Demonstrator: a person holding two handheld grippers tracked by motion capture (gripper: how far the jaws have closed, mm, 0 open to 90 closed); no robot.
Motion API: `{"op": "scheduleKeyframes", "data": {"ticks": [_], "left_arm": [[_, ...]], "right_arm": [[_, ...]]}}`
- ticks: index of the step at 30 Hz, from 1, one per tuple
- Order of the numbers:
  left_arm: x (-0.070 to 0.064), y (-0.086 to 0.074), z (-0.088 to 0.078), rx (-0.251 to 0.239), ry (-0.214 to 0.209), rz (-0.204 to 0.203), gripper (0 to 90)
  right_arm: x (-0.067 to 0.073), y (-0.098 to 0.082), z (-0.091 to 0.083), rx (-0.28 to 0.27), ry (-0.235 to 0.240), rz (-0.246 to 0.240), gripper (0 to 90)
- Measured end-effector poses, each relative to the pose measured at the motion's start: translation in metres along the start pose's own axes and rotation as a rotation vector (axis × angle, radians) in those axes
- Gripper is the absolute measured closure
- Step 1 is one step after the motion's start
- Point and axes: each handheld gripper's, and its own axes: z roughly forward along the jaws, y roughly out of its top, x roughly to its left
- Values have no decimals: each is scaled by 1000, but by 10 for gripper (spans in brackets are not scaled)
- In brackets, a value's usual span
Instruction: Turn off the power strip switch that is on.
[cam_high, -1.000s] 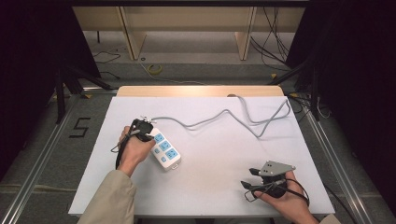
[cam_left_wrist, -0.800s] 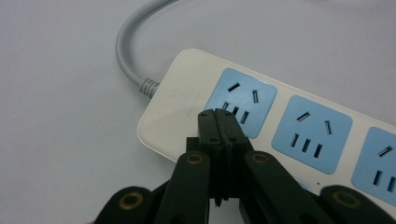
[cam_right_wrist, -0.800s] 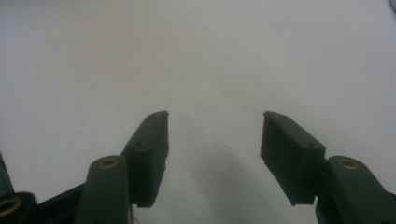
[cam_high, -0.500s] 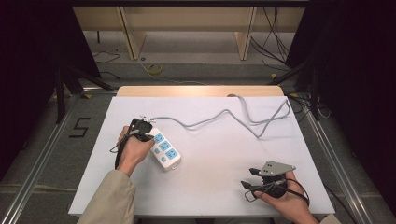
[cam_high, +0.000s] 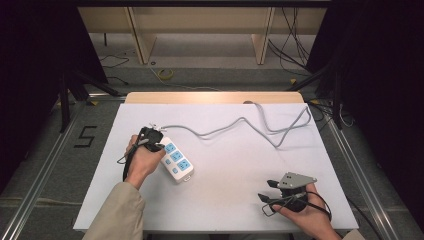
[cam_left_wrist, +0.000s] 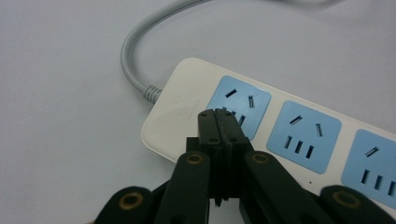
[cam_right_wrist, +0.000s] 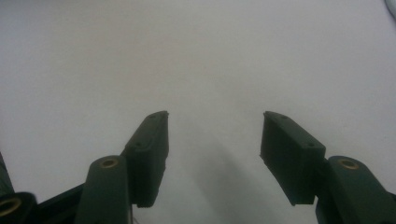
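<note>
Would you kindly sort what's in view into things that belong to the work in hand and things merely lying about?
In hand:
- power strip
- its grey cable
- left gripper, shut, over the strip's cable end

Lying about:
- yellow coil on the floor
- floor cables
- right gripper, open over bare table

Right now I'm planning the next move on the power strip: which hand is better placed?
Left: its shut left gripper sits over the power strip; the open right gripper faces bare table.

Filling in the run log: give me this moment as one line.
left gripper: shut, tips over power strip cable end | right gripper: open, nothing between jaws | table
</note>
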Motion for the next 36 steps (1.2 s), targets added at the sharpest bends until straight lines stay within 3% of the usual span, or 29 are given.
{"op": "scheduleKeyframes", "data": {"ticks": [18, 36], "left_arm": [[-1, -1, -9, -24, -10, 15, 899], [-3, -10, -26, -101, -46, 39, 897]], "right_arm": [[0, 0, -1, -4, -1, -2, 426], [-1, 0, -2, -8, -3, -1, 426]]}}
